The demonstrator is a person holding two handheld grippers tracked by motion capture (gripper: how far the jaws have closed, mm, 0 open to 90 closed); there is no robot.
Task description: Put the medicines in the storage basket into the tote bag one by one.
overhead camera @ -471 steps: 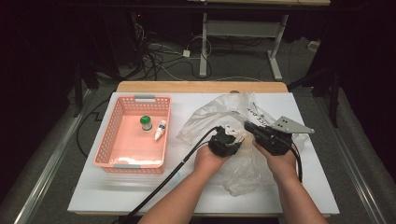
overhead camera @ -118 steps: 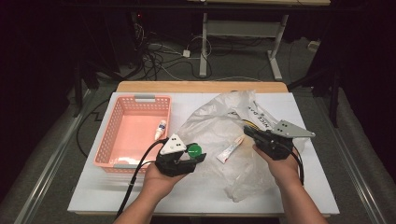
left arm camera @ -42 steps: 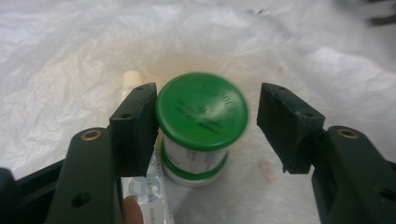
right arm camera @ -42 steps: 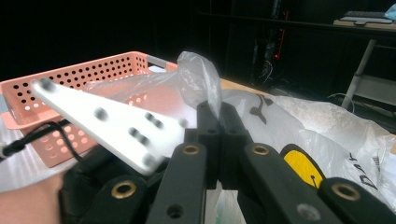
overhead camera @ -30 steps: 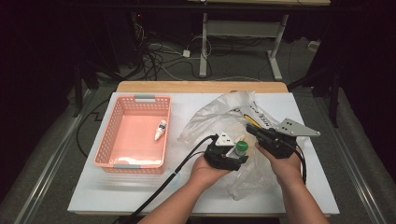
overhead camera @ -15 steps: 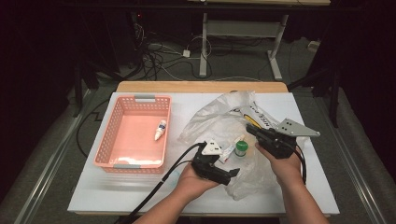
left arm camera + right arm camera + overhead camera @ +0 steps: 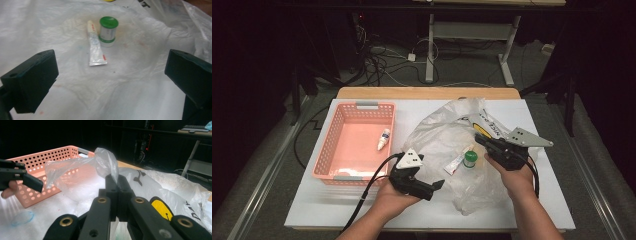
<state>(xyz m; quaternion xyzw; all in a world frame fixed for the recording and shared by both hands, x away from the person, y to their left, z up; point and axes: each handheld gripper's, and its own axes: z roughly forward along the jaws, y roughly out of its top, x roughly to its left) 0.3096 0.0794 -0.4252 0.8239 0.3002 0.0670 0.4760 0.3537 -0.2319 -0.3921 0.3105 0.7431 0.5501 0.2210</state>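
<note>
1. Left tongs (image 7: 438, 185) in the person's left hand (image 7: 394, 197), near the front edge of the white table (image 7: 337, 212), just in front of the basket's right front corner; jaws wide apart, nothing between them; they have just been opening.
2. In the left gripper view the two black jaws stand at either side over clear crinkled plastic; ahead of them, well clear of the pads, lie the small round green-capped jar (image 7: 108, 31) and the small white squeeze tube with red print (image 7: 95, 45).
3. Jar upright, tube flat just beside it on its left in that view, the two about touching; cannot tell for sure.
4. From the high view the jar (image 7: 470, 158) and tube (image 7: 458, 162) sit inside the large clear crumpled plastic bag (image 7: 437, 135), right of the table's centre, between the two hands.
5. Right tongs (image 7: 479, 140) in the right hand (image 7: 512, 172), toward the right edge of the table; jaws pressed together on a fold of the bag's film; right gripper view shows the pinched plastic (image 7: 105, 163) rising above the jaw tips.
6. Bag carries a yellow and black printed patch (image 7: 160, 211) near the right tongs.
7. Pink perforated plastic basket (image 7: 339, 150) at the left side of the table, toward the back edge; a second small white tube (image 7: 384, 139) lies on its floor near the right wall.
</note>
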